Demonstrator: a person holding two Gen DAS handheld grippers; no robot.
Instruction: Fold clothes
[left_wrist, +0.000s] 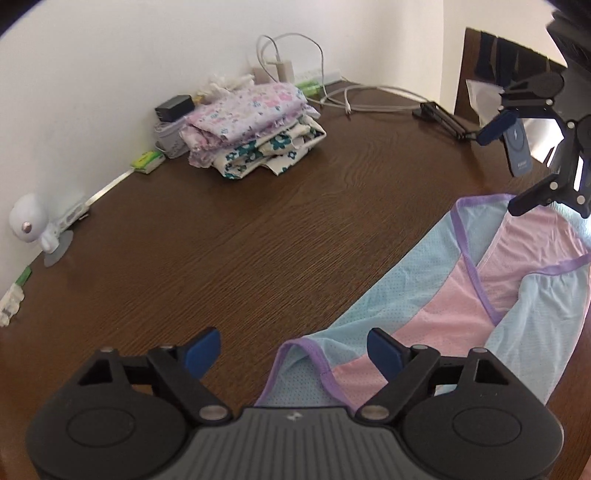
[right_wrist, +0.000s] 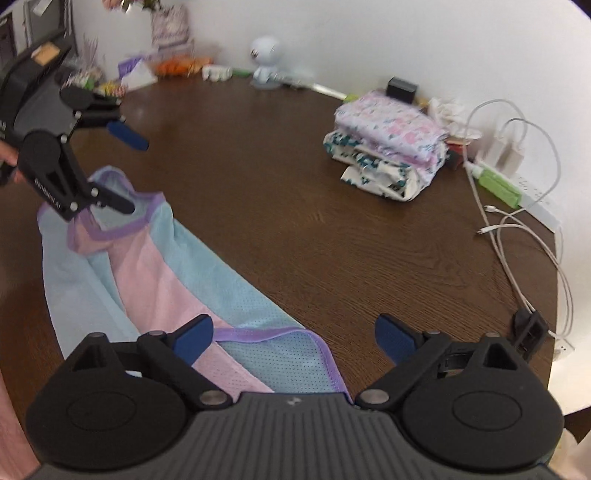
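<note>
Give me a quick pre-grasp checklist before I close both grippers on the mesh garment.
1. Left gripper open: ok.
2. Right gripper open: ok.
3. Purple-trimmed end of the mesh garment between the left fingers: ok.
4. Other trimmed end between the right fingers: ok.
5. Garment flat, no folds: not ok, the middle is bunched.
6. Folded stack clear of the garment on the table: ok.

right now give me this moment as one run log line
stage: garment flat on table, unfolded | left gripper: open at one end | right gripper: open at other end | stack: folded, by wall
</note>
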